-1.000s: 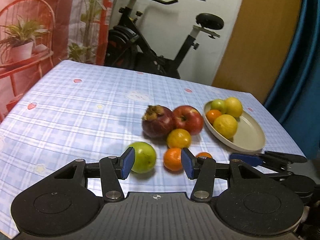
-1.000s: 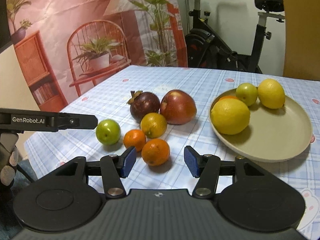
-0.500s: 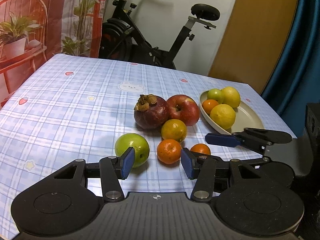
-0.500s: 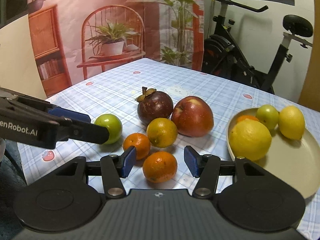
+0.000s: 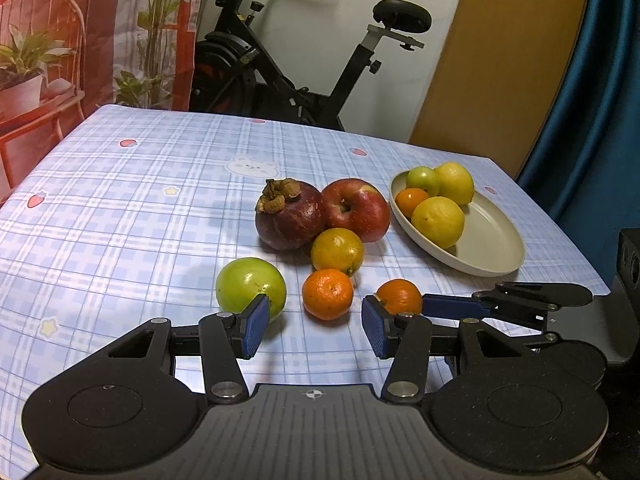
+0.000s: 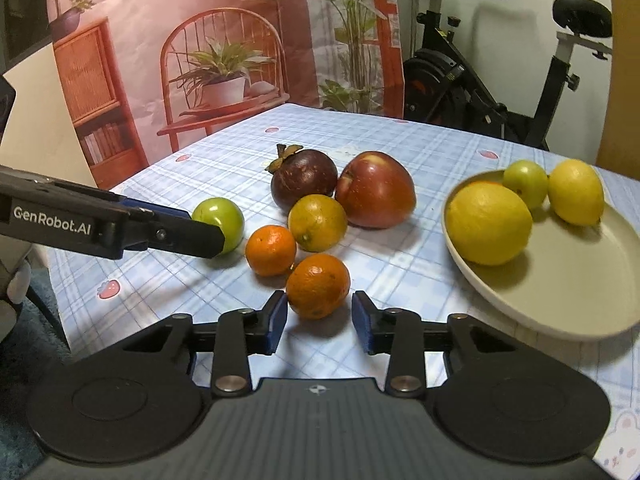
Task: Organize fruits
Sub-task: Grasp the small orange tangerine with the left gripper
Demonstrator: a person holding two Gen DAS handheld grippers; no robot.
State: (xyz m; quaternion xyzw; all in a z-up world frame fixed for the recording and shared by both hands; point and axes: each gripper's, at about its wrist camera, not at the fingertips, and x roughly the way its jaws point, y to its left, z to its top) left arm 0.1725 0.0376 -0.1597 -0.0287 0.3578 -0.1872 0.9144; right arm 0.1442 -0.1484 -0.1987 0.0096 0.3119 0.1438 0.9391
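Loose fruit lies on the checked tablecloth: a mangosteen (image 5: 290,216), a red apple (image 5: 356,210), a yellow-orange citrus (image 5: 337,251), a green fruit (image 5: 250,288) and two small oranges (image 5: 327,294) (image 6: 318,286). A beige plate (image 5: 492,248) holds two lemons, a small green fruit and an orange. My left gripper (image 5: 312,326) is open and empty, just short of the left orange and the green fruit. My right gripper (image 6: 320,322) is open, its pads either side of the near orange, apart from it.
An exercise bike (image 5: 304,60) stands behind the table. A printed backdrop (image 6: 224,60) hangs at the left. A blue curtain (image 5: 592,80) is at the right. The table edge runs near the plate (image 6: 560,280).
Both grippers moved closer to the fruit. The right gripper swung left and now brackets the near orange; its jaws have narrowed somewhat. The left gripper stays open.
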